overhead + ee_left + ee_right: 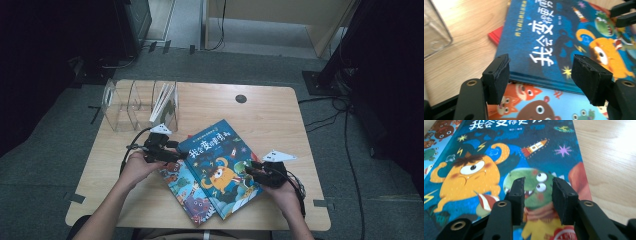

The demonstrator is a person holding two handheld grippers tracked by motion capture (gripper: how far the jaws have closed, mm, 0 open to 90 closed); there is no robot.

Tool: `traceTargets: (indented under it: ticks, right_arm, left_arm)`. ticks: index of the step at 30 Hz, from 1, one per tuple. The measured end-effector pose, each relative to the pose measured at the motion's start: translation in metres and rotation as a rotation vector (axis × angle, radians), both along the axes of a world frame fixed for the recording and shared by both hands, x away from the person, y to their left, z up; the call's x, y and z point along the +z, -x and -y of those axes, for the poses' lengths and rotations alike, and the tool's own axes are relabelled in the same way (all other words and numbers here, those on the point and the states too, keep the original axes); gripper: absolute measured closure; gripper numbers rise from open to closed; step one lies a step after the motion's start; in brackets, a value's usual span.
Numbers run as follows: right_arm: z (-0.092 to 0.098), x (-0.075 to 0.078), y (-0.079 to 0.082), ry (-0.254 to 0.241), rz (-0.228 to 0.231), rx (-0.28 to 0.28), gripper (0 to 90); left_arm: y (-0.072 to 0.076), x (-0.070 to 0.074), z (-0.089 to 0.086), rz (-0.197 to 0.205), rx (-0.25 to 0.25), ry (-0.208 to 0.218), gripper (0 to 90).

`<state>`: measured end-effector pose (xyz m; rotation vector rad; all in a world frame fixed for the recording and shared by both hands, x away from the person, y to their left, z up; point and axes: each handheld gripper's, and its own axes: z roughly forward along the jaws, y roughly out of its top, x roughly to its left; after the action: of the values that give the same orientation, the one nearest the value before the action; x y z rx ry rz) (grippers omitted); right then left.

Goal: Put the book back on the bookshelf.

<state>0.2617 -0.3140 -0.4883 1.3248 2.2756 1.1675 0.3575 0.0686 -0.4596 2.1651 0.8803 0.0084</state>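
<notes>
Jaws on both your left gripper (540,77) and right gripper (537,200) stand open, gripping nothing, poised at opposite edges of the glossy blue hardcover picture book (220,162) atop another book on the wooden table (270,120). It's stiff, slick; pinch its edges.

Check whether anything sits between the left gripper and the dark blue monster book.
Nothing visible does. The left gripper stands open at the edge of the dark blue monster book, which lies on top of the stack, with only air between.

Recording lab, lone wooden table (270,117), trailing floor cables (345,130), dark drapes (395,75)
</notes>
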Motion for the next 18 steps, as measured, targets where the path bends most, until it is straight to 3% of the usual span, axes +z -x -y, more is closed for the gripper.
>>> traceTargets:
  ticks: [3, 5, 9, 12, 18]
  right_arm:
    - [0.003, 0.0, 0.006, 0.001, -0.004, -0.011, 66.2]
    - [0.004, 0.0, 0.008, 0.003, 0.001, -0.009, 69.8]
    - [0.006, -0.001, 0.014, 0.017, 0.004, 0.002, 77.6]
    - [0.009, -0.002, 0.017, 0.014, -0.005, -0.008, 81.3]
    - [0.013, -0.002, 0.024, 0.016, -0.013, -0.026, 90.0]
  left_arm:
    - [-0.003, -0.001, -0.005, 0.015, -0.013, 0.014, 35.1]
    - [-0.003, -0.001, -0.006, 0.047, -0.004, -0.004, 39.9]
    - [-0.007, 0.0, -0.008, 0.062, 0.008, -0.042, 61.6]
    - [-0.009, 0.0, -0.008, 0.084, 0.028, -0.083, 71.2]
    - [-0.02, -0.006, -0.011, 0.064, 0.054, -0.087, 85.2]
